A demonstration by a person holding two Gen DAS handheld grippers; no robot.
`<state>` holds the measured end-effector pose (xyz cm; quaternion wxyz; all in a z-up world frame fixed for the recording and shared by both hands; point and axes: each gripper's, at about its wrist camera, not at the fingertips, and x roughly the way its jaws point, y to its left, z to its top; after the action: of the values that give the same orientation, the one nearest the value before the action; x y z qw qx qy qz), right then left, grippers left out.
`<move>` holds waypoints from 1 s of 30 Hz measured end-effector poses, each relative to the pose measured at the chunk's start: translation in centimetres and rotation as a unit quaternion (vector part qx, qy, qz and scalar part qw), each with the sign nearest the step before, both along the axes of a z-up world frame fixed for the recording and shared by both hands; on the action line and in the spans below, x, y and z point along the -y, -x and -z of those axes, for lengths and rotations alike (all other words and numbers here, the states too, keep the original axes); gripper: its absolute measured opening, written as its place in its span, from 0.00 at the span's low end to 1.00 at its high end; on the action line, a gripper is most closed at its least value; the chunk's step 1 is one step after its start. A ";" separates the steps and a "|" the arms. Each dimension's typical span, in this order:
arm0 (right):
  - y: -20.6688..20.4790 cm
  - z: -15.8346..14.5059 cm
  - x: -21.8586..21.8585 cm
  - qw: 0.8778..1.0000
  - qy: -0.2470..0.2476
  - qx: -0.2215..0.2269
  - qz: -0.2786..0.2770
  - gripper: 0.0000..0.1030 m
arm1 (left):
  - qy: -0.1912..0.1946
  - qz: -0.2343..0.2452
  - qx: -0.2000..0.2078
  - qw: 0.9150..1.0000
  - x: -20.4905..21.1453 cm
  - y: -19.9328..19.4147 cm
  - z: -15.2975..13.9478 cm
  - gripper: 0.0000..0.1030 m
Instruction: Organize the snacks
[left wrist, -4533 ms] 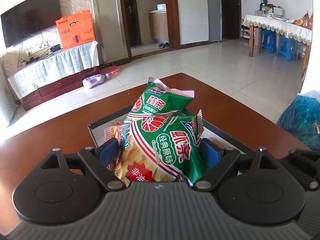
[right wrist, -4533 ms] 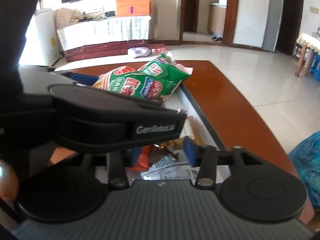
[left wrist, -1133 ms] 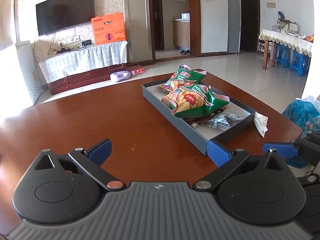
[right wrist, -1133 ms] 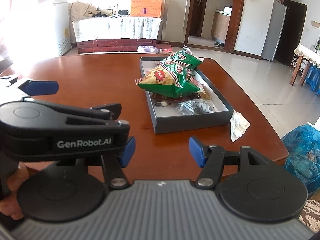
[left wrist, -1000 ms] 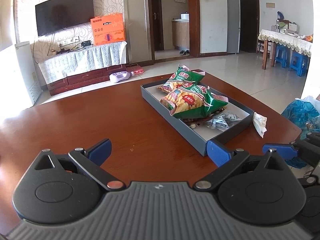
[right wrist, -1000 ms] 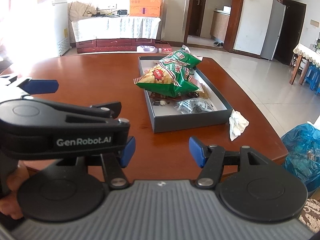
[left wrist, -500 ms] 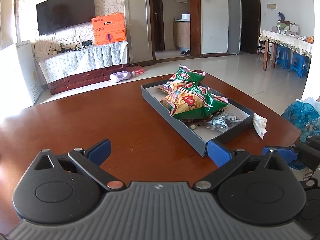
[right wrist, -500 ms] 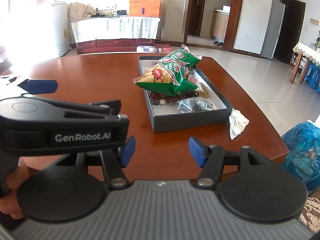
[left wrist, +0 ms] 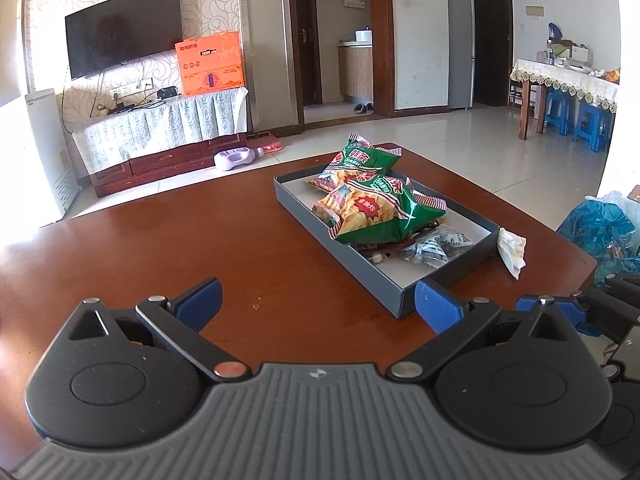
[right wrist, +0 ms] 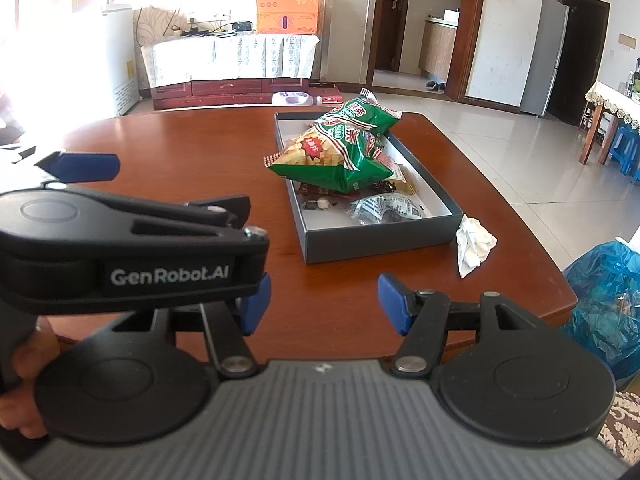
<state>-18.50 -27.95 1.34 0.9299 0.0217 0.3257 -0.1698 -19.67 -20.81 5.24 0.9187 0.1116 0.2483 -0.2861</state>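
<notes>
Since 4.5 s ago the left gripper (left wrist: 316,300) has let go of the green chip bag (left wrist: 380,214) and pulled well back. In the left wrist view its jaws stand wide and empty over the bare wooden table (left wrist: 168,248). That bag lies in the grey tray (left wrist: 348,256), propped on a second green bag (left wrist: 366,158) at the far end, with a silvery packet (left wrist: 434,246) and smaller wrappers beneath; what those small wrappers are is hard to tell. A crumpled tissue (left wrist: 510,248) lies just beside the tray's near corner.

In the right wrist view the right gripper (right wrist: 324,304) is likewise wide and empty, well apart from the tray (right wrist: 380,238). The left gripper's body crosses the left foreground.

No snack shows outside the tray, so the sorting looks about finished; the tissue may be the only leftover.
</notes>
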 end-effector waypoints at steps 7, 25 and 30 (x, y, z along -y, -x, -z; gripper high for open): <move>0.0 0.0 0.0 1.000 0.000 0.000 0.000 0.60 | 0.001 0.001 0.000 1.000 -0.1 0.0 -0.1 1.00; 0.1 0.1 0.2 1.000 -0.003 0.000 0.001 0.60 | 0.003 0.010 -0.009 1.000 0.0 0.0 -0.1 1.00; 0.3 0.0 0.4 1.000 -0.005 0.002 0.004 0.60 | 0.010 -0.001 -0.015 1.000 0.2 -0.5 -0.4 1.00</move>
<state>-18.82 -28.33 1.37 0.9298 0.0282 0.3246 -0.1714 -19.16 -20.99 5.64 0.9162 0.0985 0.2592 -0.2893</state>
